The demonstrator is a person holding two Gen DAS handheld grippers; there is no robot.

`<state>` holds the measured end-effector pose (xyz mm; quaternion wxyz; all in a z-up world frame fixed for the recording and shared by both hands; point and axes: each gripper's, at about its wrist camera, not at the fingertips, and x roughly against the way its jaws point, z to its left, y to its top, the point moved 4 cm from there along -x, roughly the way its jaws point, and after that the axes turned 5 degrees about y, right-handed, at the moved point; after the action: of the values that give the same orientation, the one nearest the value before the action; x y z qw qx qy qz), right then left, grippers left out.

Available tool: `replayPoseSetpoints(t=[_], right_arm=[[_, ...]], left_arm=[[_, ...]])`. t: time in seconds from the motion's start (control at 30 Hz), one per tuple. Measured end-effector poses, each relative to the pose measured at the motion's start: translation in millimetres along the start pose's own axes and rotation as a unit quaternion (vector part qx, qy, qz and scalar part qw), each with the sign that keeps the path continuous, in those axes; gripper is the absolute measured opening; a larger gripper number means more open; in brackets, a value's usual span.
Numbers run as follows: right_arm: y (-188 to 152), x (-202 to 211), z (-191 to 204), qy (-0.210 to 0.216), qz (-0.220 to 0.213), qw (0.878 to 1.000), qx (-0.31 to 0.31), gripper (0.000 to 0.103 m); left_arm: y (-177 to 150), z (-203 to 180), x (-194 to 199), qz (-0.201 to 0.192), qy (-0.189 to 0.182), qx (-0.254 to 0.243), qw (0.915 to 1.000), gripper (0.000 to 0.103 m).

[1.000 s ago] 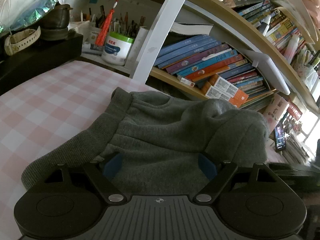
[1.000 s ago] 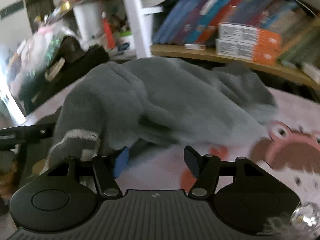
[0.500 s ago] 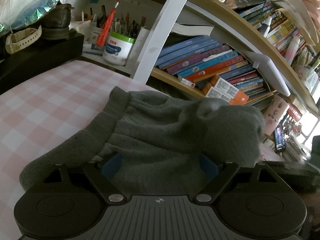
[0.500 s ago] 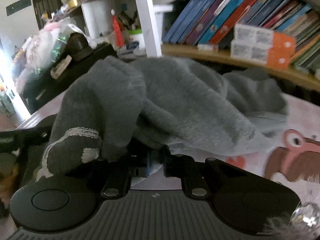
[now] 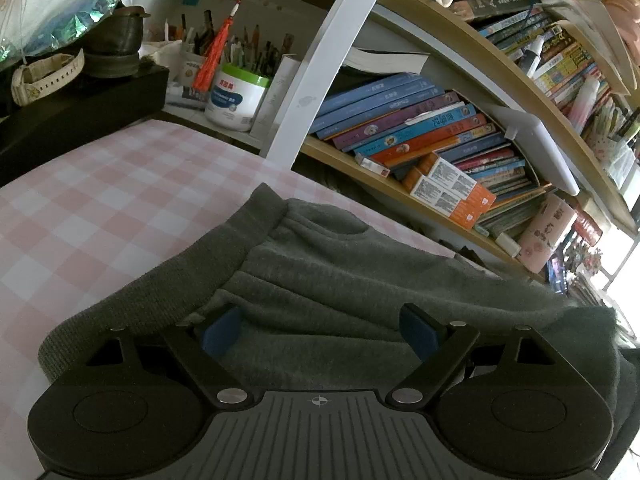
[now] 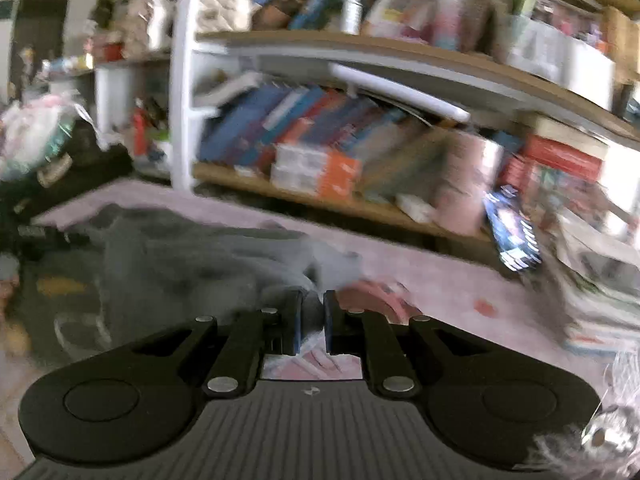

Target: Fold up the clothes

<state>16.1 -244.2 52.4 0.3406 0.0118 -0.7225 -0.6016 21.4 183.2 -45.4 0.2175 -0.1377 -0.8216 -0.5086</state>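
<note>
Left wrist view: grey garment (image 5: 340, 288), knitted, lying on a pink-and-white checked cloth (image 5: 100, 208) that covers the desk; ribbed waistband (image 5: 168, 280) running from 7 o'clock up to centre, gathered folds behind it. Left gripper (image 5: 318, 330) low over the garment, jaws wide apart, blue pads (image 5: 220, 330) either side of a fold, not pressing it. Bookshelf (image 5: 440, 208) from 12 to 3 o'clock, holding slanted books (image 5: 408, 128) and orange-and-white boxes (image 5: 448, 190). White jar with green lid (image 5: 236, 96) at 11 o'clock, pens behind, red tassel (image 5: 212, 56) hanging in front. Dark shoe (image 5: 116, 40) and pale strap (image 5: 44, 80) at 10 o'clock on a black block. Right wrist view, heavily blurred: right gripper (image 6: 311, 320), jaws drawn together and clamped on a grey edge of the garment (image 6: 192, 264), which trails toward 9 o'clock over the pink cloth (image 6: 440, 280). Phone with lit screen (image 6: 514, 232) at 3 o'clock.
</note>
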Motion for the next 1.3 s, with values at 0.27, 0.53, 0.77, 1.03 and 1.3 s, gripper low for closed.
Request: replayPoseSetpoints(t=[0.27, 0.53, 0.77, 1.03, 1.3], right_arm=[[-88, 18, 26, 0.064, 0.149, 0.986, -0.048, 0.01], [-69, 44, 10, 0.084, 0.085, 0.985, -0.121, 0.042], [-62, 30, -39, -0.025, 0.072, 0.99, -0.12, 0.066], [-97, 0, -22, -0.033, 0.134, 0.989, -0.06, 0.074], [-130, 53, -74, -0.154, 0.143, 0.971, -0.112, 0.075]], left_arm=[[1, 1, 1, -0.001, 0.002, -0.001, 1.0, 0.089], [1, 1, 1, -0.002, 0.002, 0.0, 1.0, 0.089], [0, 0, 1, -0.001, 0.003, -0.003, 1.0, 0.09], [1, 0, 1, -0.002, 0.001, 0.0, 1.0, 0.09], [1, 1, 1, -0.002, -0.003, 0.001, 1.0, 0.09]])
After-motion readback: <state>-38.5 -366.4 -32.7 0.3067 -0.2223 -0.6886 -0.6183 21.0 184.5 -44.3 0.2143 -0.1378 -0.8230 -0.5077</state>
